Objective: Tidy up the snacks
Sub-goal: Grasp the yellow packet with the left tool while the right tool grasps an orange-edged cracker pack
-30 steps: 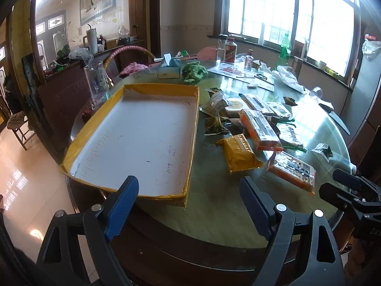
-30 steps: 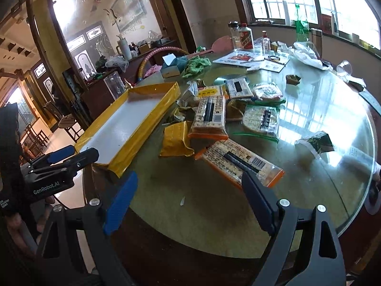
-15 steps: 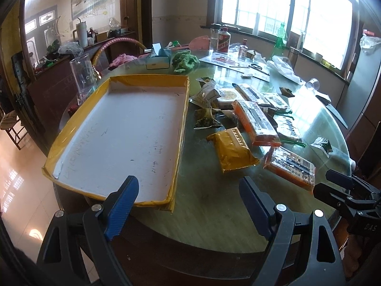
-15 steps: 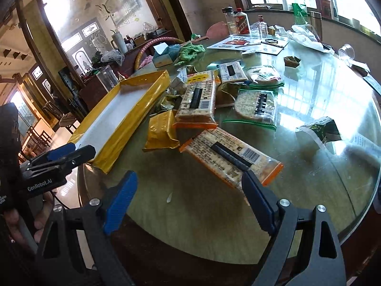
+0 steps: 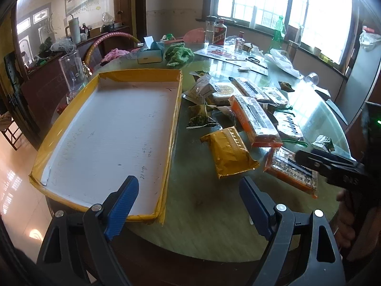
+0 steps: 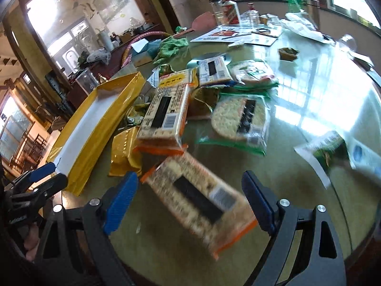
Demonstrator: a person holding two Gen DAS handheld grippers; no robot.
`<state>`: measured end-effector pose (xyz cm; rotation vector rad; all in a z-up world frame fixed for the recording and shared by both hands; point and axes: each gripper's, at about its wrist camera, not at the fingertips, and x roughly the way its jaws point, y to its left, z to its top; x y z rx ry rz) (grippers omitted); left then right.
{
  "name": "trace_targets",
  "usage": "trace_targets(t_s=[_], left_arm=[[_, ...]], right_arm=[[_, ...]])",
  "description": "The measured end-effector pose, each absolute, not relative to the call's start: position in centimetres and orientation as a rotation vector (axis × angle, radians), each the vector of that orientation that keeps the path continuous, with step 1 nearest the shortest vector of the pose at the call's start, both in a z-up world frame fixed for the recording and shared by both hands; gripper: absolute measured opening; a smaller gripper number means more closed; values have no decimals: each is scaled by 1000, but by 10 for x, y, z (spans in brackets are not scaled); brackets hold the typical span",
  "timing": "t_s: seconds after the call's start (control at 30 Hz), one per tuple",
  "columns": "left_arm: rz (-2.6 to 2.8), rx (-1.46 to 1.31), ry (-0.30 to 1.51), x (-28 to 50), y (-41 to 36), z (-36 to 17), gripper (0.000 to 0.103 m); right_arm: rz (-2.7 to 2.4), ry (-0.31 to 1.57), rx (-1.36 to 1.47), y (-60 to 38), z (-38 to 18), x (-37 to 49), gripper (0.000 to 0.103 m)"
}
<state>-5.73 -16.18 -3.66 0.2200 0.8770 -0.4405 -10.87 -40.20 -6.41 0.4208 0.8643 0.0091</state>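
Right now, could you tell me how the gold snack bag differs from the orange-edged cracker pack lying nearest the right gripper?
The gold snack bag is opaque foil with no contents showing; the orange-edged cracker pack is clear, showing crackers and a dark label with a barcode. The gold bag looks shorter and puffier, the cracker pack longer and flatter. The gold bag lies closer to the yellow tray; the cracker pack lies between the fingers of the open right gripper. Both rest on the glass table, outside the tray.

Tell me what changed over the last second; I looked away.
The right claw moved in over the nearest orange cracker pack, open around it but not gripping. The left claw edged closer to the table, open. The yellow tray stayed empty; the snacks stayed put.
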Motion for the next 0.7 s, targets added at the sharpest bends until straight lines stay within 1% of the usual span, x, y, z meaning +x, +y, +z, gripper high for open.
trace_targets(t_s=[0.17, 0.37, 0.4, 0.47, 0.53, 0.7], left_arm=[[-472, 216, 893, -47, -169, -41, 87], [-491, 247, 887, -39, -183, -40, 86], [-502, 264, 882, -38, -188, -38, 87], [-535, 319, 880, -35, -201, -41, 87], [-576, 349, 929, -26, -214, -47, 87], [-557, 321, 992, -1, -234, -57, 86]], right_arm=[[73, 920, 430, -401, -78, -98, 89], [56, 923, 326, -369, -81, -120, 89], [41, 927, 307, -364, -82, -122, 87], [-20, 937, 260, -357, -82, -124, 78], [-60, 945, 234, -354, -83, -128, 64], [-60, 961, 216, -359, -80, -142, 60]])
